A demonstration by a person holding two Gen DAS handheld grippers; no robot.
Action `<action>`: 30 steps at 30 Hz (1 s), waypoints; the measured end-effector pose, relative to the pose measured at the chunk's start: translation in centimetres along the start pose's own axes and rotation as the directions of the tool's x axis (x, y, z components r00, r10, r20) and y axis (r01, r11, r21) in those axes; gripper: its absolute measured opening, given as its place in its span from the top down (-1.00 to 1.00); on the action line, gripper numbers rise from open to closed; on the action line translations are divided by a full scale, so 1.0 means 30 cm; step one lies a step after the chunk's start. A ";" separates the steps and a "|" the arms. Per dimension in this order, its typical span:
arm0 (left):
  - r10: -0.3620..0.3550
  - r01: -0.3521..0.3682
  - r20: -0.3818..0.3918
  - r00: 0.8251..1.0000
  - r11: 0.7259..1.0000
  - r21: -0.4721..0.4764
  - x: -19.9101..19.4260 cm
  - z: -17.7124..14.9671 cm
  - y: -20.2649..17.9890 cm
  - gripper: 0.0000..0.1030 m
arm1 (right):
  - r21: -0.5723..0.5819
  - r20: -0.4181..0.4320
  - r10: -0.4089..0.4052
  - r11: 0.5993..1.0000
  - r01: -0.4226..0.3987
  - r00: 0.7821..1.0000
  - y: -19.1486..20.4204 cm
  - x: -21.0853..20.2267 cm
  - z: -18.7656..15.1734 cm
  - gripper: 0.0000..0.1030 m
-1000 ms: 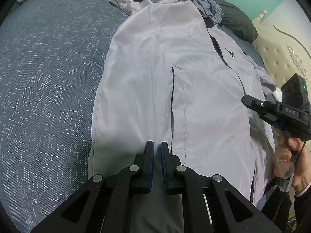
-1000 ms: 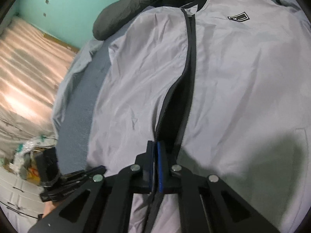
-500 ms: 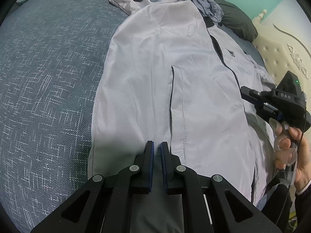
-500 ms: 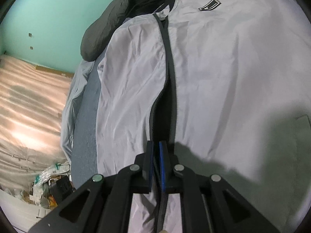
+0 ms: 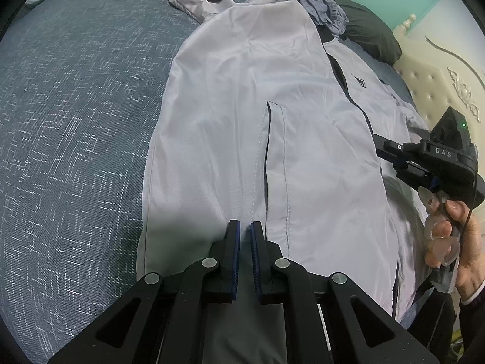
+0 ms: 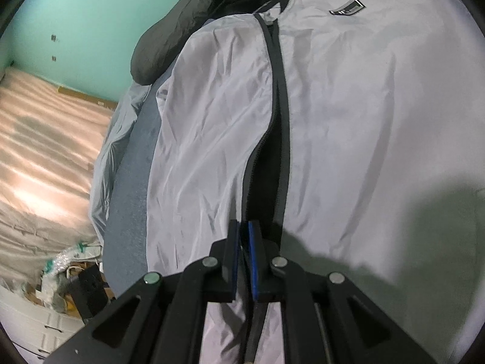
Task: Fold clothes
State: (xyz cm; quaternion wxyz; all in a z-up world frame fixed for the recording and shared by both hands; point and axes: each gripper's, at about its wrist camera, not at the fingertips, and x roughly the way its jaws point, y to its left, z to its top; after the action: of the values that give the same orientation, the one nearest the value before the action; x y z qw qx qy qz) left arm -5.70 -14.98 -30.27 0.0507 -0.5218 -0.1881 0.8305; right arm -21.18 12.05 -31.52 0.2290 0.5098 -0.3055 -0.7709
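A light grey zip jacket [image 5: 242, 115] lies flat along the bed, collar at the far end, with a pocket slit [image 5: 268, 151] in the middle. My left gripper [image 5: 245, 227] sits low over its near end, the fingers nearly together with grey cloth pinched between them. In the right wrist view the jacket [image 6: 363, 121] shows its black zip [image 6: 280, 91] and chest logo [image 6: 348, 7]. The zip edge runs straight into my right gripper [image 6: 244, 233], which is shut on it. That right gripper [image 5: 383, 148] appears at the right edge in the left wrist view, held by a hand [image 5: 454, 236].
The bed has a blue-grey woven cover [image 5: 75, 121]. A dark pillow [image 5: 369, 39] and a heap of other clothes [image 5: 321, 3] lie by the collar. A padded headboard [image 5: 439, 85] is at the right. Beside the bed are a pink mattress [image 6: 45, 151] and floor clutter [image 6: 66, 273].
The right gripper has swung and shifted slightly toward the collar, so the zip now runs straighter up its view. The left gripper and the jacket under it have stayed put.
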 end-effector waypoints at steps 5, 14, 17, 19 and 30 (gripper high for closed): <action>0.003 -0.003 -0.001 1.000 1.000 0.003 0.004 0.002 -0.004 0.83 | -0.025 0.019 -0.059 0.998 0.059 0.998 0.007 -0.026 0.000 0.95; 0.005 -0.005 -0.002 1.000 1.000 0.005 0.009 0.009 -0.013 0.83 | -0.027 -0.024 -0.163 0.986 0.163 0.986 -0.030 0.031 -0.005 0.95; 0.011 -0.011 -0.004 1.000 1.000 0.008 0.020 0.016 -0.019 0.83 | -0.032 -0.037 -0.187 0.982 0.186 0.982 -0.046 0.052 -0.014 0.95; 0.013 -0.013 -0.004 1.000 1.000 0.007 0.020 0.021 -0.028 0.83 | -0.063 -0.042 -0.207 0.977 0.204 0.977 -0.036 0.057 -0.014 0.95; 0.030 -0.030 0.038 0.999 0.999 0.012 -0.018 0.054 -0.062 0.83 | -0.099 -0.077 -0.217 0.973 0.209 0.973 -0.030 0.023 -0.034 0.90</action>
State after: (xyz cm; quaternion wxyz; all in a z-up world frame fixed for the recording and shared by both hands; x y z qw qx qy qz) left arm -7.10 -13.83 -28.50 0.0381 -0.5085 -0.1758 0.8421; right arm -20.53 12.00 -32.91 0.1809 0.5620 -0.2034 -0.7810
